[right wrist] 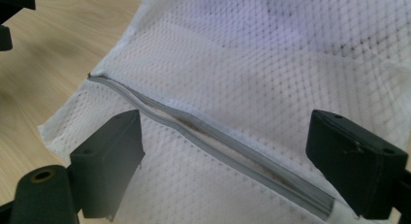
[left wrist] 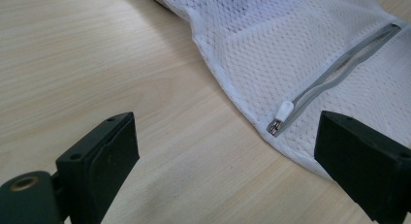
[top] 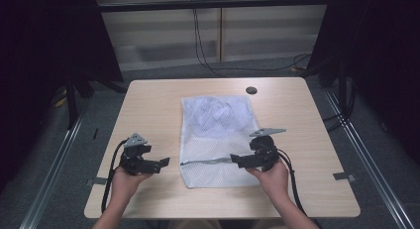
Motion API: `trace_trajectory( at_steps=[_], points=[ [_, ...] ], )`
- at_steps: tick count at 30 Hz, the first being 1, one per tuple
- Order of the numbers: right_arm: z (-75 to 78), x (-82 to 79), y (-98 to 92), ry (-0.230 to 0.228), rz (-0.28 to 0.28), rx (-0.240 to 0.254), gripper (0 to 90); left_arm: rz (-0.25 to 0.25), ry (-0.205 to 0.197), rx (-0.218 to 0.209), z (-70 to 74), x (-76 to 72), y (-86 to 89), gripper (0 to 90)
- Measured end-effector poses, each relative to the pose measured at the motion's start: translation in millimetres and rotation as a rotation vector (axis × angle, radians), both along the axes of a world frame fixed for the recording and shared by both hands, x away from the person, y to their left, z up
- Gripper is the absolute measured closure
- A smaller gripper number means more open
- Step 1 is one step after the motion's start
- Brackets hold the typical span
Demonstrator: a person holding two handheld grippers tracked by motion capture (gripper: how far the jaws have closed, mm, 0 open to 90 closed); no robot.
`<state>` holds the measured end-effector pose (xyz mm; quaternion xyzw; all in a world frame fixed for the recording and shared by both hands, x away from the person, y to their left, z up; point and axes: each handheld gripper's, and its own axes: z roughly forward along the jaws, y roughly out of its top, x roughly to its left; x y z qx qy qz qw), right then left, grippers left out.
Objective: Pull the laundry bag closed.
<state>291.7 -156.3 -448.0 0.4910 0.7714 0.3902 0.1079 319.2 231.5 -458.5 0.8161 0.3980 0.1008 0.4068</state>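
Observation:
A white mesh bag (top: pixel 218 135) lies flat in the middle of the wooden table (top: pixel 148 105). A grey zipper (top: pixel 208 161) runs across its near part. My left gripper (top: pixel 163 163) rests on the table just left of the bag, open and holding nothing. In the left gripper view the bag (left wrist: pixel 291 40) has its white zipper pull (left wrist: pixel 283 112) close ahead of the left gripper (left wrist: pixel 228 161). My right gripper (top: pixel 236 161) sits over the bag's right side, open. In the right gripper view the right gripper (right wrist: pixel 232 156) straddles the zipper (right wrist: pixel 208 132) on the mesh bag (right wrist: pixel 266 49).
A small dark round disc (top: pixel 251 90) sits near the table's far edge. Bits of tape (top: pixel 344 176) stick out at the table's sides. Cables (top: pixel 208 60) trail on the floor behind. Bare wood surrounds the bag on all sides.

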Motion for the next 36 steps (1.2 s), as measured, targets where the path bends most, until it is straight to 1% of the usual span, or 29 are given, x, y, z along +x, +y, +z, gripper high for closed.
trace_trajectory(
  at_steps=[2,4,7,9,13,14,18,22,24,26,30,32,33,36],
  points=[
    [0.5,1.5,4.6,-0.002,0.009,0.006,12.9,-0.004,0.002,-0.003,0.0,-0.1,0.2,8.2],
    [1.0,3.0,9.5,0.002,0.013,0.001,13.1,-0.001,0.000,-0.007,0.2,-0.2,0.4,8.2],
    [0.2,5.8,16.5,0.011,0.023,0.003,13.8,-0.011,0.000,0.001,0.9,-0.1,1.5,8.2],
    [0.3,7.5,21.0,0.015,0.028,0.005,14.5,-0.013,0.000,-0.002,1.2,-0.2,1.5,8.2],
    [0.8,10.1,28.6,0.012,0.035,0.003,15.3,-0.011,-0.004,-0.001,2.2,-0.3,2.2,8.2],
    [1.0,10.3,30.8,0.023,0.035,0.003,15.5,-0.013,0.000,-0.004,2.1,-0.1,2.4,8.3],
    [-0.2,12.6,39.6,0.036,0.058,0.001,16.5,-0.009,0.003,-0.008,1.8,0.0,2.3,8.3],
    [-0.5,13.2,46.2,0.033,0.067,0.020,17.2,-0.017,0.002,-0.003,1.8,-0.1,1.8,8.4],
    [-1.3,13.7,48.9,0.036,0.073,0.027,17.6,-0.019,0.006,-0.009,1.7,0.2,1.5,8.4],
    [-2.3,13.8,51.6,0.036,0.074,0.028,17.6,-0.009,0.005,-0.014,1.5,0.4,0.9,8.4],
    [-5.3,15.9,56.4,0.062,0.081,0.044,18.3,-0.010,0.008,-0.015,1.4,0.5,0.8,8.5],
    [-5.9,16.3,59.0,0.081,0.077,0.059,19.0,-0.012,0.007,-0.006,1.6,0.4,0.7,8.6],
    [-6.2,16.4,60.4,0.085,0.078,0.057,19.1,-0.021,0.005,0.007,1.6,0.9,1.4,8.6],
    [-7.9,16.6,65.2,0.098,0.090,0.061,20.9,-0.016,0.008,0.005,1.1,1.2,1.3,8.6]
  ],
)
